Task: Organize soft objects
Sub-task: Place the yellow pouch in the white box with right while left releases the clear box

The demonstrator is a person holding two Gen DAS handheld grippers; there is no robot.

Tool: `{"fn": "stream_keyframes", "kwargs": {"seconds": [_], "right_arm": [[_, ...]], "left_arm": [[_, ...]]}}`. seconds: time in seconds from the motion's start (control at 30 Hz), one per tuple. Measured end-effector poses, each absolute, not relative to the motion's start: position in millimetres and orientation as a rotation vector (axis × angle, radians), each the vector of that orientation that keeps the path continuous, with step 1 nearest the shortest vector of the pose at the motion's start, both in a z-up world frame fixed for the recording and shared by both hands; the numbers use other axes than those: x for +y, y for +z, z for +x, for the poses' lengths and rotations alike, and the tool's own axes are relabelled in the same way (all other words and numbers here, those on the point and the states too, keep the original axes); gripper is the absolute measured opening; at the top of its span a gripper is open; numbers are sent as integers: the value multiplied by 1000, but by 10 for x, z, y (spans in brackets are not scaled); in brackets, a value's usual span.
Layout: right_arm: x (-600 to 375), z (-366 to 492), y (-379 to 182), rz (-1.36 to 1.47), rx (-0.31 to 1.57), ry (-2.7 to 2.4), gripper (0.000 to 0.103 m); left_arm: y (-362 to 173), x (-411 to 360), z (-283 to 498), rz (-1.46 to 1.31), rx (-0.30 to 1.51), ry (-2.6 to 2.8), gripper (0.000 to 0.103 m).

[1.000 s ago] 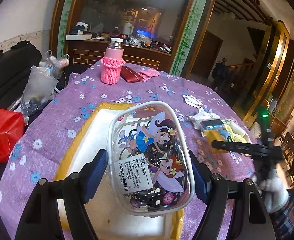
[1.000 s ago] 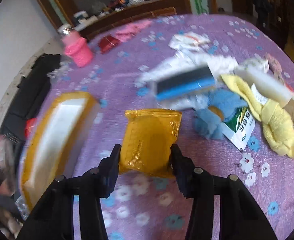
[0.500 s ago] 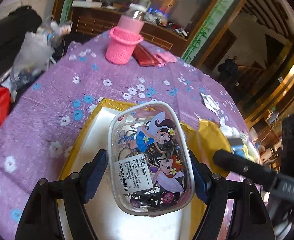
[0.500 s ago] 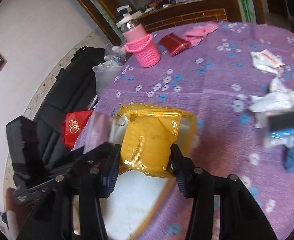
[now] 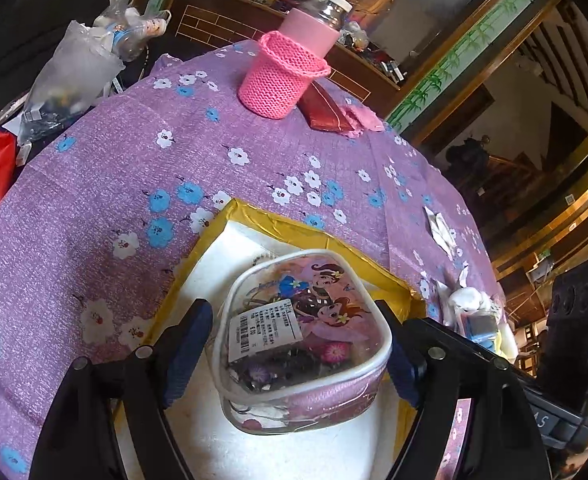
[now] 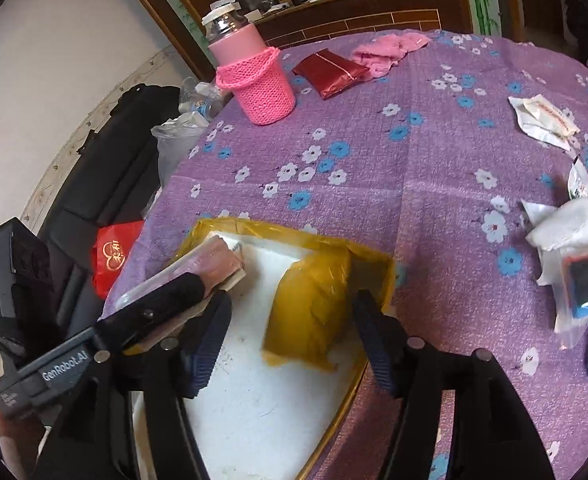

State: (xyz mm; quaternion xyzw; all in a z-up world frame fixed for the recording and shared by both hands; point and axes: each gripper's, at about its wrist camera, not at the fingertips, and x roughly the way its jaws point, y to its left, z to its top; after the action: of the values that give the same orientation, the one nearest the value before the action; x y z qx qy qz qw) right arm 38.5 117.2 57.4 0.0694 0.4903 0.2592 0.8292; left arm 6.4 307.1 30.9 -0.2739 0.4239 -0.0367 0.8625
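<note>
A clear pouch with cartoon girls (image 5: pixel 294 332) lies tipped on the white floor of the yellow-rimmed tray (image 5: pixel 278 224). My left gripper (image 5: pixel 294 312) straddles it; its jaws are opening and a thin gap shows at the left pad (image 5: pixel 190 344). In the right wrist view a yellow packet (image 6: pixel 309 312), blurred, rests against the tray's far right corner (image 6: pixel 369 264). My right gripper (image 6: pixel 292 300) stands around it with jaws opening, both pads well off the packet. The pouch (image 6: pixel 218 260) and a left finger (image 6: pixel 166 300) show at the tray's left side.
A bottle in a pink knitted sleeve (image 6: pixel 254 80), a red pouch (image 6: pixel 329 72) and a pink cloth (image 6: pixel 389 48) sit at the table's far side. White packets, cloths and a blue item (image 6: pixel 573 248) lie to the right. A red bag (image 6: pixel 114 256) hangs off the left edge.
Both grippers came over the tray. The pouch sank and tipped onto the tray floor as the left jaws widened. The right jaws let go of the yellow packet, which dropped into the tray.
</note>
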Motion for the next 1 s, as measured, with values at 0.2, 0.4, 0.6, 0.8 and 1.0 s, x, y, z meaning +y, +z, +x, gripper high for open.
{"fn": "stream_keyframes", "kwargs": {"seconds": [0.2,0.4,0.6,0.8,1.0], "right_arm": [[975,187,750,126,967,527,64],[615,-141,893,92,880,503,65],[316,-490,998,59,803,480,65],[91,-941,1132,63,695,451,75],[-87,-1387,1250,86,555,399,91]], "left_arm": [[459,3052,-68,-562,854,-79,85],[730,2983,-263,-514,775,-39,88],[1017,2912,-684,-489,694,-20,88],[1283,2669,-1313,-502,572,-10,97],[1359,2366,-1728,-504,507,-20,98]]}}
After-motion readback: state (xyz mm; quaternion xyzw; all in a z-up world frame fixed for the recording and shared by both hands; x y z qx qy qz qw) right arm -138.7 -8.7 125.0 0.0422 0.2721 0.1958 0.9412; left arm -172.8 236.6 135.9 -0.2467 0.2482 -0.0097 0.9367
